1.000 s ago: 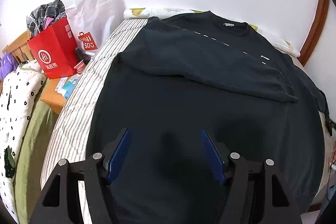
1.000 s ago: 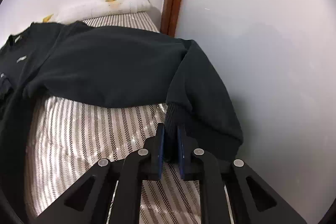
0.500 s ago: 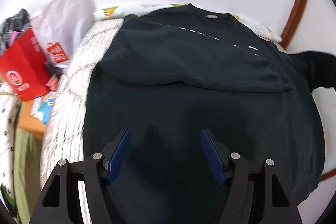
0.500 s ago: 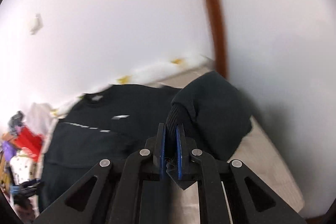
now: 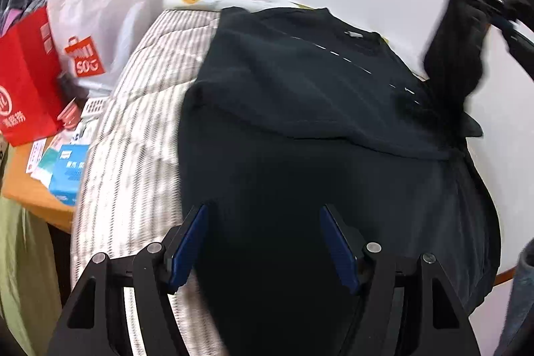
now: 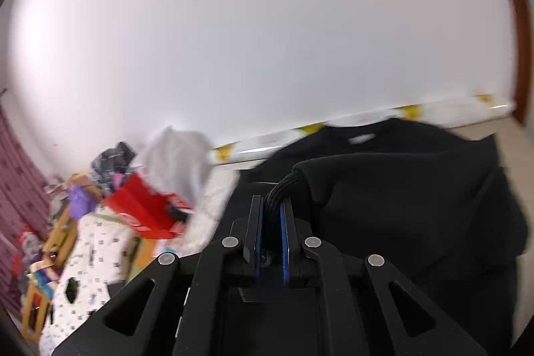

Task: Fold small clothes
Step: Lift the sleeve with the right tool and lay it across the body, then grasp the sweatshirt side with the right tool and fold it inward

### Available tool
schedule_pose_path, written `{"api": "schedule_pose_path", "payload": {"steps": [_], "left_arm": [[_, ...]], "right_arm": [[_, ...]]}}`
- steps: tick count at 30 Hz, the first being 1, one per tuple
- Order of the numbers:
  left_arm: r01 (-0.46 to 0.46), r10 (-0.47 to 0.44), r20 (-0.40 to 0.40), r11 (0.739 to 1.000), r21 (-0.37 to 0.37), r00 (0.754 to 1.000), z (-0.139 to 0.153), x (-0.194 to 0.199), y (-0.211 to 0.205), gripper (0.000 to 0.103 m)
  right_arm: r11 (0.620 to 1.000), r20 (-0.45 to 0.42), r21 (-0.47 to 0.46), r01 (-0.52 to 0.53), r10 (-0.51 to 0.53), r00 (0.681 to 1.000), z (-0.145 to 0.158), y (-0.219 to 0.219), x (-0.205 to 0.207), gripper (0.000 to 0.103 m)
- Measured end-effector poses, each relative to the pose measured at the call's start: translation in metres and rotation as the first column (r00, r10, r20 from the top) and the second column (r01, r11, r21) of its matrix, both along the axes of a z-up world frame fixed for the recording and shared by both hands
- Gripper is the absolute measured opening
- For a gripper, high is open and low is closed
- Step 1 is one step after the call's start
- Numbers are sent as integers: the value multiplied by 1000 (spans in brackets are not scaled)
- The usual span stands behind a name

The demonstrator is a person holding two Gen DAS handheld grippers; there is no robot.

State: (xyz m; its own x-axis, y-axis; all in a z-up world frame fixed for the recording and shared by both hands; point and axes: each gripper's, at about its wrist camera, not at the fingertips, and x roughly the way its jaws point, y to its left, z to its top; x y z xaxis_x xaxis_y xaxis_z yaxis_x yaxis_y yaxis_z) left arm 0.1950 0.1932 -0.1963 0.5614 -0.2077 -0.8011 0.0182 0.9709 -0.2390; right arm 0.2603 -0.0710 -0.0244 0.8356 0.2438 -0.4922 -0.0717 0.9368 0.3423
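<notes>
So, sweatshirt: black, flat on striped bed, collar twd far wall, hem twd viewer; long axis near-to-far.
Sleeve: lifted off bed, cuff pinched.
Around: red bag, white bag, boxes at bed's left; none on shirt.
R gripper: jaws nearly shut, clamping cuff.
L gripper: jaws wide, empty, over lower shirt.

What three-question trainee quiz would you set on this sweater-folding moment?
1. True or false: the left claw grips cloth.
2. The right claw pinches the black sweater's: A collar, B sleeve cuff, C hem?
3. Fill in: the sweater lies on a ______ bed cover.

Key: 1 false, its jaws stand open above the sweater. 2 B. 3 striped.
</notes>
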Motion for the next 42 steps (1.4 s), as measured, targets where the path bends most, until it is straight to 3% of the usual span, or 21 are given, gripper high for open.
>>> {"api": "schedule_pose_path", "payload": {"steps": [6,9,11,18,23,27,32,37,39,41,42], "left_arm": [[-39,39,-9,999,14,999,-5,-3,15,67],[-63,63,6,998,6,998,-3,-2,12,67],[-78,78,18,997,0,997,0,1,9,67],[-94,92,80,995,22,993,26,22,-16,67],[-112,107,114,993,44,988,32,51,-25,66],[-96,89,123,994,50,988,24,75,-29,49],[-101,94,110,993,61,989,11,108,-26,49],[-85,85,72,996,2,994,-2,129,-21,45],[-78,79,58,997,-19,995,-5,135,-23,30],[-107,106,75,994,11,992,-5,136,-26,13],[-107,104,88,994,24,991,-2,134,-28,11]], "right_arm": [[999,-78,17,-49,50,996,-43,30,34,12],[997,-112,20,-79,81,990,-57,21,30,23],[995,-105,-12,-97,95,990,-58,11,20,38],[987,-95,-160,-29,14,995,-59,-60,-22,43],[967,-125,-233,106,-138,983,-81,-132,-45,43],[929,-171,-319,189,-253,952,-107,-178,-56,43],[906,-214,-337,255,-338,917,-133,-220,-66,43],[879,-195,-367,305,-393,898,-139,-241,-68,43],[880,-193,-353,317,-400,896,-138,-248,-64,43],[882,-191,-336,332,-408,893,-138,-254,-57,43],[883,-189,-329,334,-408,893,-136,-254,-52,43]]}}
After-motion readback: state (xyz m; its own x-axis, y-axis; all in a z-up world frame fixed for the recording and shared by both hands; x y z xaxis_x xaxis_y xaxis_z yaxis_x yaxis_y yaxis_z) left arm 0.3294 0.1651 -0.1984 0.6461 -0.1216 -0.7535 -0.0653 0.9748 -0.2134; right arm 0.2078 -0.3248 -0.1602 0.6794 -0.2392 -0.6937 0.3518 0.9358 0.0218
